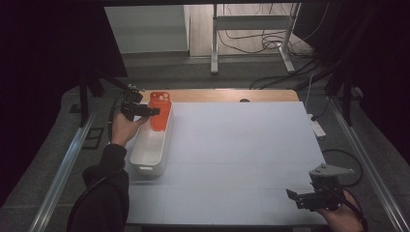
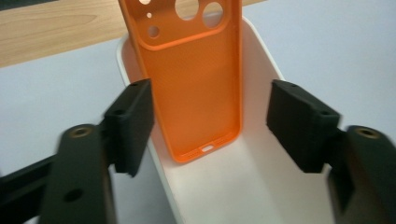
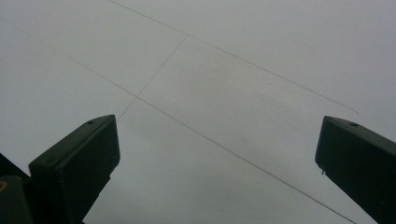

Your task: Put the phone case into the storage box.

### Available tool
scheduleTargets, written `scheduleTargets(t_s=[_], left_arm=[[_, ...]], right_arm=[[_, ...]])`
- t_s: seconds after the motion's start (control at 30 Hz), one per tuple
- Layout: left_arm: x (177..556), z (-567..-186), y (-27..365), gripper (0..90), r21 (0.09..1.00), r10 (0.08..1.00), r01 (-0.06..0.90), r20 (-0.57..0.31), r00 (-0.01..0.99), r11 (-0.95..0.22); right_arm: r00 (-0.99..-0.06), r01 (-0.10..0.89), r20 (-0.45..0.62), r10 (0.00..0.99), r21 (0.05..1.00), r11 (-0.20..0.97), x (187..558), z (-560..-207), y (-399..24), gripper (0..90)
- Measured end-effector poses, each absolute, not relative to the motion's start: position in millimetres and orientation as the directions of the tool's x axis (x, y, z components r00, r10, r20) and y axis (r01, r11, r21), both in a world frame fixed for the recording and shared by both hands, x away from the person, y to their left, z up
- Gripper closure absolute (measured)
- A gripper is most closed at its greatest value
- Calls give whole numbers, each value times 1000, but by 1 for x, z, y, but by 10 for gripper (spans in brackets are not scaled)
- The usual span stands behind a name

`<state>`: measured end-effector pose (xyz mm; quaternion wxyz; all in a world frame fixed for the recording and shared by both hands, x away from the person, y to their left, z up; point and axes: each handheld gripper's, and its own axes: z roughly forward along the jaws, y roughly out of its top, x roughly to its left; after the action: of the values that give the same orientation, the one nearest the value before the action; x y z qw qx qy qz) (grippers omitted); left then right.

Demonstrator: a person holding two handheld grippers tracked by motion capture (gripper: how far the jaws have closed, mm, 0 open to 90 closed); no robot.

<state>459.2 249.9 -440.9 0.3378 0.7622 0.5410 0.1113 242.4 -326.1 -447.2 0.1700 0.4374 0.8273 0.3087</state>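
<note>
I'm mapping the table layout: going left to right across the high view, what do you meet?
Left gripper → orange phone case standing in the far end of the white bin → bare table mat → right gripper.

Matt orange rubbery phone case (image 2: pixel 196 88) w/ dimpled inside, smooth white plastic bin (image 2: pixel 261 186).

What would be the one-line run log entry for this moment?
left claw: open, pads off orange phone case | case: leaning upright in white bin | right claw: open, above table
</note>
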Motion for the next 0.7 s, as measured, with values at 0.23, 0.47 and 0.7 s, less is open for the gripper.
scheduleTargets(t_s=[0.23,0.47,0.7], left_arm=[[456,-442,248,125,638,895,749,-209,395,-181],[451,-444,244,29,635,887,745,-203,415,-203],[445,-444,241,0,653,872,724,-200,448,-222]], right_arm=[[-560,619,-12,829,659,427,242,-447,-326,0],[-560,619,-12,828,659,428,242,-447,-326,0],[-557,620,-12,830,659,426,242,-447,-326,0]])
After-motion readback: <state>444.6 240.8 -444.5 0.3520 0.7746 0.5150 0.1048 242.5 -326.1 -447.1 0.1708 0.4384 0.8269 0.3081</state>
